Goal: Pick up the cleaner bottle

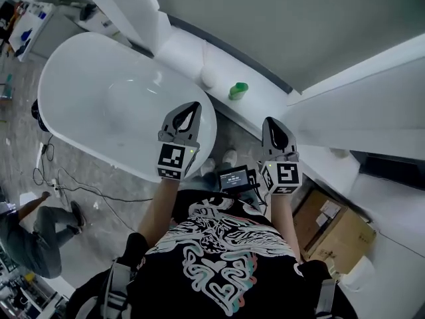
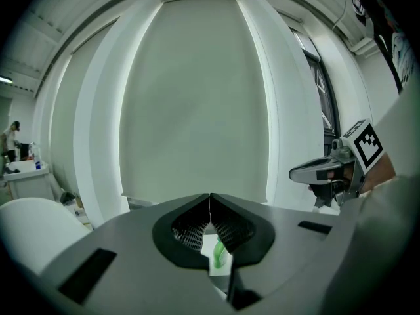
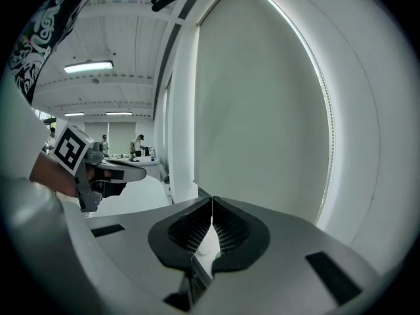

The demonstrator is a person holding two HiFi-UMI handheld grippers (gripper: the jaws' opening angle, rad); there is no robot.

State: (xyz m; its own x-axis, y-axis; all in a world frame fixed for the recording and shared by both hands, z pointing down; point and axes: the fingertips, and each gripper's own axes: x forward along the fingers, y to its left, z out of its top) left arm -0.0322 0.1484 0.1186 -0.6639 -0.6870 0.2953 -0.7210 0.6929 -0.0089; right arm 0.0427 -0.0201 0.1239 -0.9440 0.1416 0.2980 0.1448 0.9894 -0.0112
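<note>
Cleaner bottle [image 1: 238, 90] pickup stands at the approach stage: nothing is in my grasp. Nearest me, my left gripper [image 1: 194, 105] and right gripper [image 1: 271, 121] hang side by side in front of my chest, both clenched tight on nothing. Beyond the left one lies the white bathtub [image 1: 80, 92]. Farther off, the green bottle stands upright on the white ledge [image 1: 182, 45] by the wall, well apart from both tips. I judge the next move is to carry one gripper forward, spread its jaws, and bring them around the bottle's body.
</note>
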